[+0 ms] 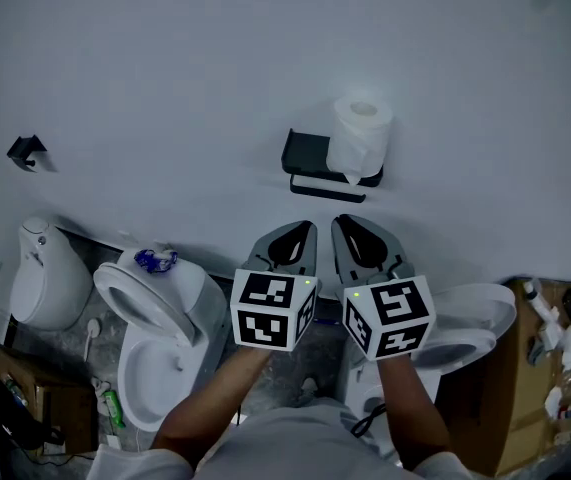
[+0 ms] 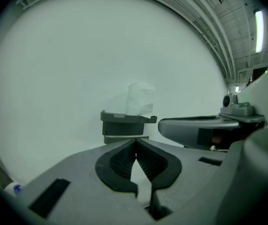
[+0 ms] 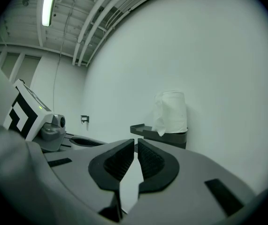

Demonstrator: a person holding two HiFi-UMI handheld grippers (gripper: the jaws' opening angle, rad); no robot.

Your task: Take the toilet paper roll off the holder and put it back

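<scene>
A white toilet paper roll (image 1: 360,136) stands upright on the right end of a black wall-mounted holder (image 1: 310,158), a loose sheet hanging down its front. The left gripper view shows the roll (image 2: 140,99) above the holder (image 2: 125,123); the right gripper view has the roll (image 3: 172,112) on the holder (image 3: 158,134) too. My left gripper (image 1: 308,227) and right gripper (image 1: 338,222) sit side by side below the holder, apart from it, both pointing at the wall. Both are shut with nothing between the jaws, as seen at the left gripper (image 2: 135,143) and right gripper (image 3: 136,143).
A white wall fills the background. Below stand two toilets, one (image 1: 155,318) at the left with a blue object (image 1: 155,260) on it, one (image 1: 470,328) at the right. A small black hook (image 1: 27,151) is on the wall. A cardboard box (image 1: 540,368) stands at the right.
</scene>
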